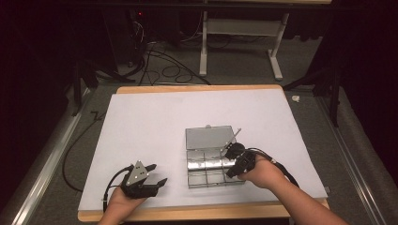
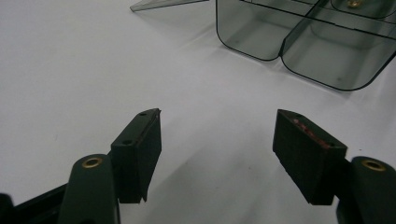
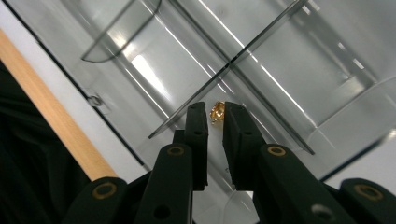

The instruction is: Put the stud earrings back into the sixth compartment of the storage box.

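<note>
A clear plastic compartment box lies on the white sheet with its lid folded back flat. My right gripper reaches into the box's right side. In the right gripper view its jaws stand almost together, pinching a small gold piece at their tips, just above a compartment floor beside a divider. My left gripper rests left of the box, open, with nothing between its fingers. The box's near corner compartments show ahead of it, and another gold piece lies in a farther one.
The sheet covers a wooden table whose edge runs close to the box. Bare sheet spreads to the left and behind the box. Cables and a white table frame sit on the floor beyond.
</note>
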`<state>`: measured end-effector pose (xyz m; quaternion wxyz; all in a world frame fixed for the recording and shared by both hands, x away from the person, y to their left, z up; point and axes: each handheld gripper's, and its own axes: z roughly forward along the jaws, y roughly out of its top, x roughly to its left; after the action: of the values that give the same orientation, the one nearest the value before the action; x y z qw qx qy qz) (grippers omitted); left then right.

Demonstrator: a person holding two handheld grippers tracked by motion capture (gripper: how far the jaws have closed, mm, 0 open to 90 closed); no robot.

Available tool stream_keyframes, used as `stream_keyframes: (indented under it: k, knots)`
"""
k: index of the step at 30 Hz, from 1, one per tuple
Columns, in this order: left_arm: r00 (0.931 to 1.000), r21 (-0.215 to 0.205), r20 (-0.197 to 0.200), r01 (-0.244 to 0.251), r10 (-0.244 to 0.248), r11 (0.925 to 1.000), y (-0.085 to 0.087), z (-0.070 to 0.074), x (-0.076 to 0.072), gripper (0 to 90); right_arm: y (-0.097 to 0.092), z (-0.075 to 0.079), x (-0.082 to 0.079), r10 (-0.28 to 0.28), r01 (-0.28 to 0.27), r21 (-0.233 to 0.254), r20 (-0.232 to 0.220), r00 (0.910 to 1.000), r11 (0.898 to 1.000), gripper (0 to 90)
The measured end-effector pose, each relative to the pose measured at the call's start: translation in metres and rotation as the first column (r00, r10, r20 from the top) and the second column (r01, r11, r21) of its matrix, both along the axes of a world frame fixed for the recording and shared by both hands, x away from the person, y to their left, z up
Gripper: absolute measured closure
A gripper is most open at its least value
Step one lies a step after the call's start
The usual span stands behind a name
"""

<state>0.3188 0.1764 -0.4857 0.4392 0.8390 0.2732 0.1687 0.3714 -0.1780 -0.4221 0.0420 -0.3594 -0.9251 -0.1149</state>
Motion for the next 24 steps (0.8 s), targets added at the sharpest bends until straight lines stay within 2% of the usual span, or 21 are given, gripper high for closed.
stream_keyframes:
  k: [5,12,18,24]
  knots:
    - [1.0,0.0,0.001,-0.001,0.001,1.0,0.0,0.0,0.0,33.5,-0.004,0.017,0.002,-0.022,0.021,0.016,0.026,0.9994,1.0,78.8]
    - [1.0,0.0,0.0,0.0,0.0,1.0,0.0,0.0,0.0,33.5,-0.022,0.042,0.009,-0.075,0.072,0.043,0.065,0.9951,0.996,77.8]
    - [1.0,0.0,-0.001,0.001,-0.001,1.0,0.0,0.0,0.0,33.4,-0.044,0.05,0.016,-0.136,0.133,0.04,0.086,0.987,0.99,76.8]
    - [1.0,0.001,0.001,0.003,-0.003,1.0,0.0,0.0,0.0,33.3,-0.06,0.046,0.021,-0.182,0.18,0.022,0.079,0.9802,0.983,76.1]
